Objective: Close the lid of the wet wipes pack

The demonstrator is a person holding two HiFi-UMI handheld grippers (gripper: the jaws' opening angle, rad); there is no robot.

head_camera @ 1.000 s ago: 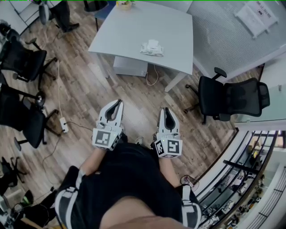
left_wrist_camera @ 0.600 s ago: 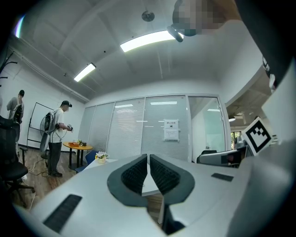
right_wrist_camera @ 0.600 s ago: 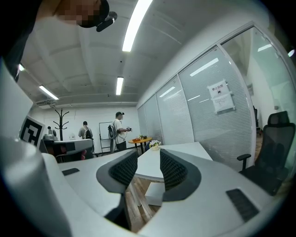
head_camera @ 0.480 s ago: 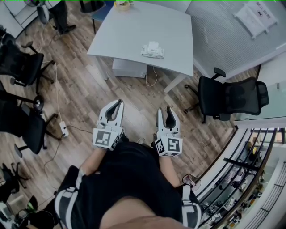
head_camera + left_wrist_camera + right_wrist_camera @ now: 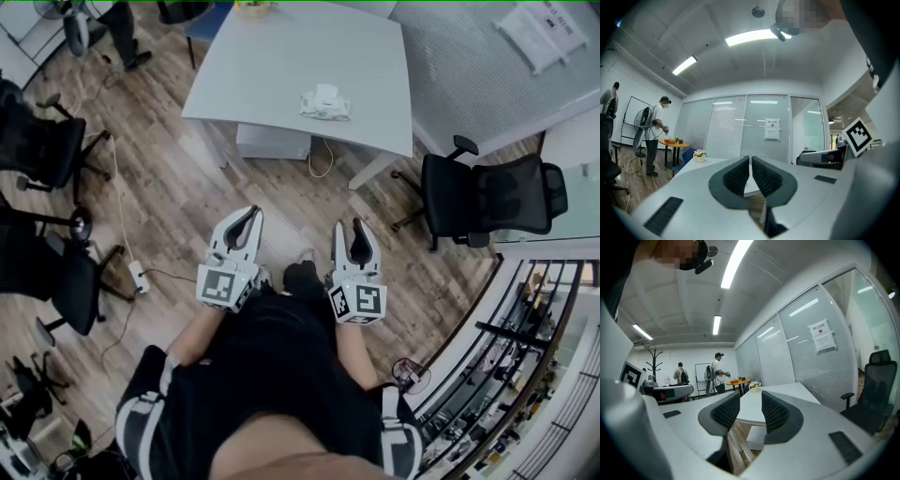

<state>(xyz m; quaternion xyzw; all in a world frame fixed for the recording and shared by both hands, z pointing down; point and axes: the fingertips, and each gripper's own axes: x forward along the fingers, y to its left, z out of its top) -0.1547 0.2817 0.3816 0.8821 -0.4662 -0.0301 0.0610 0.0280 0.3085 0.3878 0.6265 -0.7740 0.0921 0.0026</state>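
Two white plastic claws, level above wood floor (image 5: 178, 187): left gripper (image 5: 246, 217) pinched together, empty; right gripper (image 5: 355, 234) wide, closing on nothing. White soft wet wipes pack (image 5: 325, 103) well apart ahead, on pale grey table (image 5: 272, 75). Risk: light pack sliding if pushed shut unbraced.

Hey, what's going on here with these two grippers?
A person holds a gripper in each hand, standing short of the white table. The wet wipes pack lies on it, untouched. The left gripper is shut and empty. The right gripper has its jaws apart, closing slightly, with nothing between them. Neither has reached the pack yet.
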